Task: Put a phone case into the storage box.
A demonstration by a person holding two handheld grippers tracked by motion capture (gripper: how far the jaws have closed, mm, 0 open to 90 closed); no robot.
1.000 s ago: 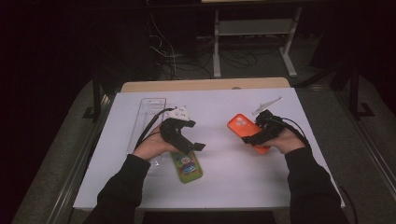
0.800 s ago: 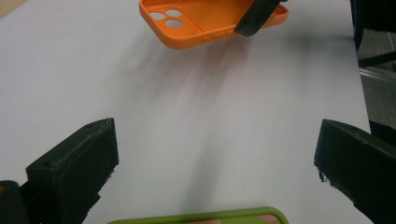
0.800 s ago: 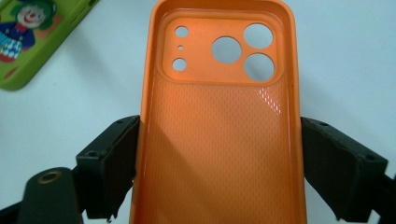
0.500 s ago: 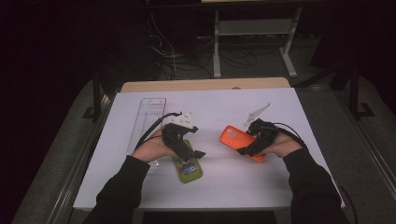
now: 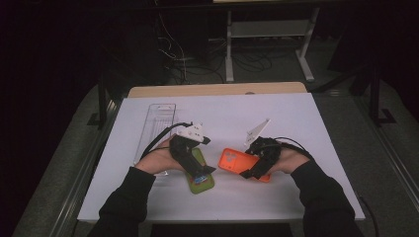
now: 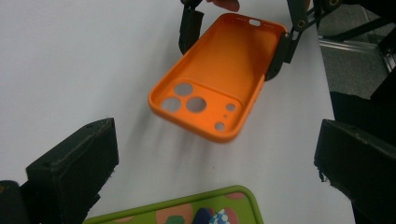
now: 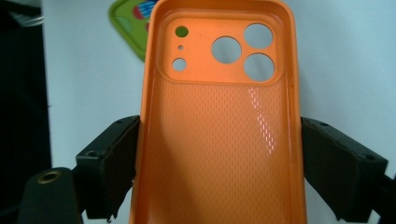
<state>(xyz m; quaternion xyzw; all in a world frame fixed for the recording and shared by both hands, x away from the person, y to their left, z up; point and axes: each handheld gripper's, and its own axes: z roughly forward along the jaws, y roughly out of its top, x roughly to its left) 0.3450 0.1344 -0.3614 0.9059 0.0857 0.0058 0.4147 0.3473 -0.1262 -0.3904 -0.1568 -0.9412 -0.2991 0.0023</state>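
clear plastic tray (image 5: 157, 127) lies at the left of the white table (image 5: 296, 113), nothing visible inside it. left gripper (image 5: 197, 160), just right of the tray, hovers over a green phone case (image 5: 201, 178) that lies flat on the table; its jaws stand wide apart, holding nothing. the green case carries a multicoloured printed pattern; no writing can be read. orange phone case (image 5: 239, 163), lifted off the table and tilted, inner side up with camera cutouts toward the left gripper, sits clamped across its long sides by the right gripper (image 5: 257, 165).
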